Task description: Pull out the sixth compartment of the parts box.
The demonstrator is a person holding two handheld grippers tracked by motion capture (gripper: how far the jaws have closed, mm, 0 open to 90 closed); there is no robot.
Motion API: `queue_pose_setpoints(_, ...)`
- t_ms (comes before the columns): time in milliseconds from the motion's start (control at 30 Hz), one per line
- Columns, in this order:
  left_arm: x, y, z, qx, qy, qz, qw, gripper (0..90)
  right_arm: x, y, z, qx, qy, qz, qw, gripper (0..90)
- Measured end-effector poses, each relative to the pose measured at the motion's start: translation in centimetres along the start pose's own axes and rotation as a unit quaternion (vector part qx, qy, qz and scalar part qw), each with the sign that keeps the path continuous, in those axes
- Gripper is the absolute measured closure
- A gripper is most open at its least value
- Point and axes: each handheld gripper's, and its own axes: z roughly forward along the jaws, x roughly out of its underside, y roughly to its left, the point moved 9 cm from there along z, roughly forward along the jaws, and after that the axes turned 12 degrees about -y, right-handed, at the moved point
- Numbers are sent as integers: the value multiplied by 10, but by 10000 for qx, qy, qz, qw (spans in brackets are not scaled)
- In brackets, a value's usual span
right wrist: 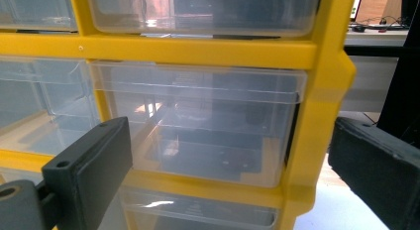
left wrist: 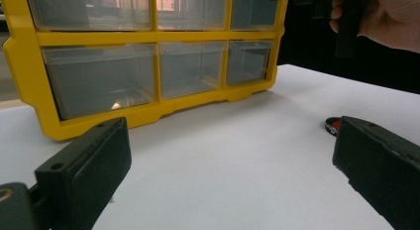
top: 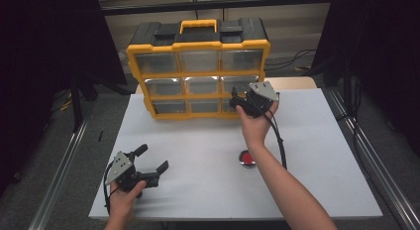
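Observation:
A yellow and black drawer cabinet [top: 198, 66] with clear drawers in three rows stands at the back of the white table [top: 208, 190]. My right gripper [top: 237, 102] is held up close to the front of its right column, open. In the right gripper view the jaws [right wrist: 228, 175] straddle the middle-row right drawer [right wrist: 198, 126] without touching it. My left gripper [top: 152, 158] rests low at the table's front left, open and empty, and faces the cabinet [left wrist: 148, 66]. A small red and black round thing [top: 246, 158] lies on the table under my right forearm.
The cabinet's drawers look empty and pushed in. The small round thing [left wrist: 331, 126] peeks out just past my left gripper's right jaw. The hand with the right gripper [left wrist: 376, 17] shows high up in the left gripper view. Metal rails run along both table sides.

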Motion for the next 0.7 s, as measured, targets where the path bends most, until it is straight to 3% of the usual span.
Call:
queue_pose_setpoints(200, 0, 0, 1, -4, -30, -46, 10000, 18, -2, 1, 3, 33, -14, 33, 10000, 31)
queue_pose_setpoints(267, 0, 1, 0, -18, 14, 35, 10000, 18, -3, 1, 4, 43, -17, -18, 10000, 31)
queue_pose_setpoints(333, 0, -1, 1, 10, -39, -81, 10000, 18, -5, 1, 4, 42, -49, -209, 9998, 31)
queue_pose_setpoints(500, 0, 0, 0, 17, -12, -32, 10000, 18, -9, 3, 4, -30, -168, -820, 9965, 42)
queue_pose_setpoints(567, 0, -1, 1, -8, -29, -79, 10000, 18, -11, 3, 3, -12, -208, -1124, 9934, 48)
queue_pose_setpoints(667, 1, 2, 0, -28, 41, 53, 10000, 18, -14, 4, 4, 16, -286, -1584, 9870, 72)
queue_pose_setpoints(700, 0, 0, 1, -41, -33, -32, 10000, 18, -15, 3, 4, 30, -301, -1678, 9854, 73)
